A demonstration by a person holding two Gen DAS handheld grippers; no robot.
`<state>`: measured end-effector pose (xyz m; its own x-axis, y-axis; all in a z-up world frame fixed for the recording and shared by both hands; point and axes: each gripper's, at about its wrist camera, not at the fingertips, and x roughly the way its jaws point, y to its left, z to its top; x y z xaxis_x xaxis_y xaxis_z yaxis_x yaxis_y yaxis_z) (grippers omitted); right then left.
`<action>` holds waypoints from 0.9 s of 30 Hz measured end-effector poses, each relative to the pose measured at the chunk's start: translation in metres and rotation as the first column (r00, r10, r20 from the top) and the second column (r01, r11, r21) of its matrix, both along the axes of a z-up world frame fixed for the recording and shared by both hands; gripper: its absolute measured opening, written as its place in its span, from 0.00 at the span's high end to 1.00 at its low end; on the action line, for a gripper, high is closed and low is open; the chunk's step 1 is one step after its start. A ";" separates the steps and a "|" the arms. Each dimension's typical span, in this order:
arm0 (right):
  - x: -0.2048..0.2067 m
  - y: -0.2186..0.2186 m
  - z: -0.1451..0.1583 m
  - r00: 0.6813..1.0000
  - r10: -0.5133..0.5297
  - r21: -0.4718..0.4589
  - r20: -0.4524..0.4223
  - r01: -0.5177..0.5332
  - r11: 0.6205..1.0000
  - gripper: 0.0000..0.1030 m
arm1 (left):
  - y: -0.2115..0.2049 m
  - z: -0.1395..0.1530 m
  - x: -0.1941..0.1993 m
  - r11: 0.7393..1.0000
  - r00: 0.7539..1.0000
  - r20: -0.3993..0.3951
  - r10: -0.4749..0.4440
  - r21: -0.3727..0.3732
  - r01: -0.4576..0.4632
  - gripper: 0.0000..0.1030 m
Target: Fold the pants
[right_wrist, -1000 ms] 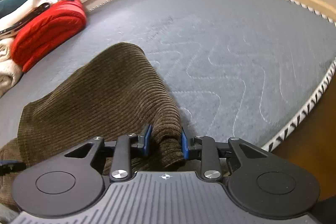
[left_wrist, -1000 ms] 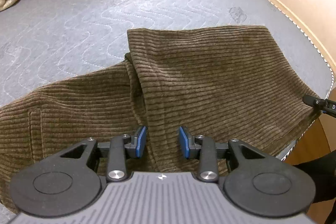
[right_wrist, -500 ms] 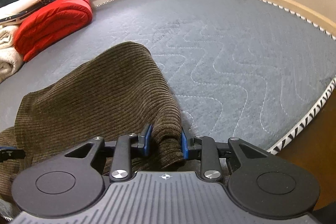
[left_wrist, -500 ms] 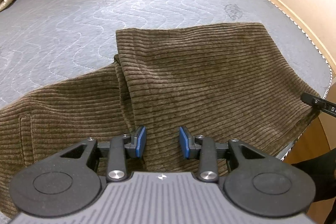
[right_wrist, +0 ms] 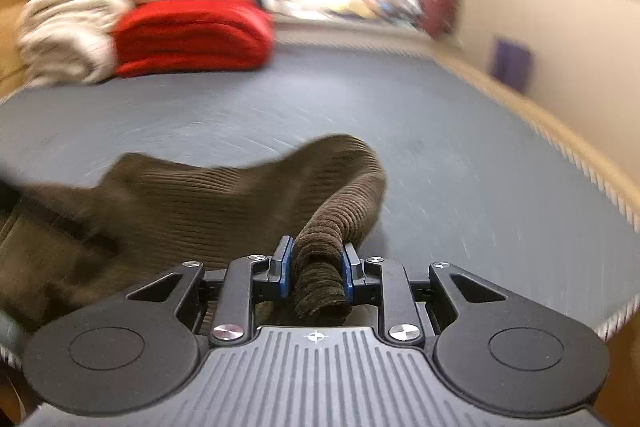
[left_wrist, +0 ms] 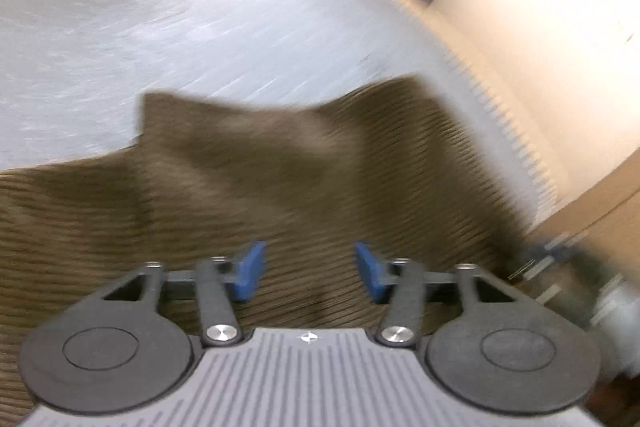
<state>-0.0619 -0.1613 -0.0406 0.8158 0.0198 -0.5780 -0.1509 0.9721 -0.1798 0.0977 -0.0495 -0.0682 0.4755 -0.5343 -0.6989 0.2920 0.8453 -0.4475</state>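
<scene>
Brown corduroy pants (left_wrist: 288,167) lie spread on the grey quilted mattress (left_wrist: 160,39). My left gripper (left_wrist: 310,273) hovers just over the cloth, jaws opening wide, nothing pinched between the blue pads. In the right wrist view my right gripper (right_wrist: 316,267) is closing tighter on a bunched fold of the pants (right_wrist: 320,259), and the cloth (right_wrist: 224,195) trails up and away to the left in a raised hump. Both views are blurred by motion.
A folded red blanket (right_wrist: 192,35) and cream blankets (right_wrist: 64,31) with a teal thing on top are stacked at the far end of the mattress. The mattress's piped edge (right_wrist: 592,163) and wooden frame run along the right, by a cream wall (left_wrist: 540,7).
The left jaws have spread apart and that view has tilted up. The right gripper has rolled and swung, carrying its fold of cloth inward over the mattress; the pants' far edge now buckles upward.
</scene>
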 end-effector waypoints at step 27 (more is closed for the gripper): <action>0.013 0.080 0.062 0.844 0.531 0.398 0.068 -0.511 0.762 0.47 | 0.173 0.051 -0.026 0.949 0.950 0.087 0.299 0.081 -0.306 0.83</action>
